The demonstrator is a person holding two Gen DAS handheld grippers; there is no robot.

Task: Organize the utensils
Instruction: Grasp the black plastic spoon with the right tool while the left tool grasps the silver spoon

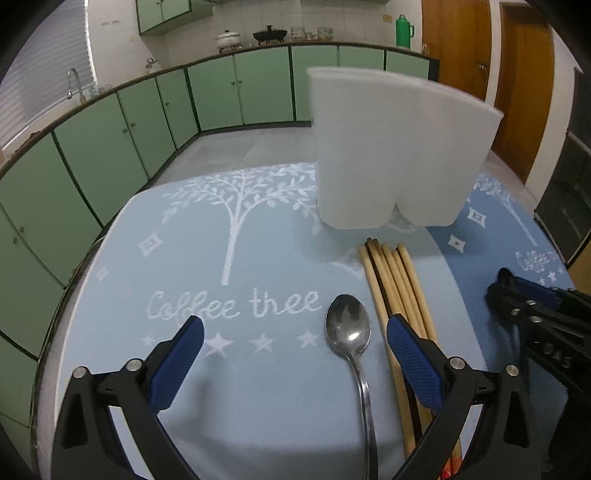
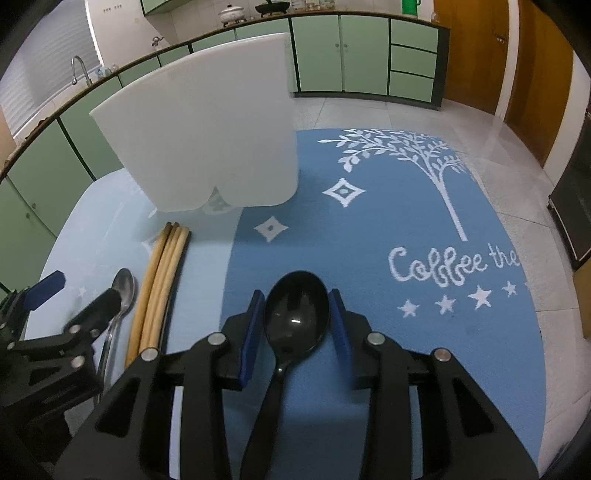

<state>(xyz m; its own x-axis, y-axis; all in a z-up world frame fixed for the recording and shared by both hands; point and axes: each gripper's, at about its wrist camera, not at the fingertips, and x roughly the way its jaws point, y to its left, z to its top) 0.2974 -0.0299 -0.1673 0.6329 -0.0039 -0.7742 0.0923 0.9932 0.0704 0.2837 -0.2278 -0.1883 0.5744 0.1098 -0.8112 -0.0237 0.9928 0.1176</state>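
A metal spoon [image 1: 349,325] lies on the light blue mat [image 1: 221,387], its bowl toward a tall white utensil holder [image 1: 391,147]. My left gripper [image 1: 295,332] is open and straddles the spoon, which lies nearer its right finger without touching either pad. Several wooden chopsticks [image 1: 399,280] lie bundled just right of the spoon, partly under that finger. In the right wrist view my right gripper [image 2: 296,321] is shut on the bowl of a black spoon [image 2: 295,314] over the darker blue mat [image 2: 369,240]. There the holder [image 2: 207,140] stands up and to the left, with the chopsticks [image 2: 162,266], the metal spoon [image 2: 123,284] and the left gripper [image 2: 81,291] at the left.
The round table's edge [image 1: 74,280] curves close on the left, with tiled floor beyond. Green cabinets [image 1: 110,147] under a counter with a tap [image 1: 72,79], pots and a green flask [image 1: 404,31] line the back. Wooden doors [image 1: 524,92] stand at the right. My right gripper [image 1: 509,291] is beside the chopsticks.
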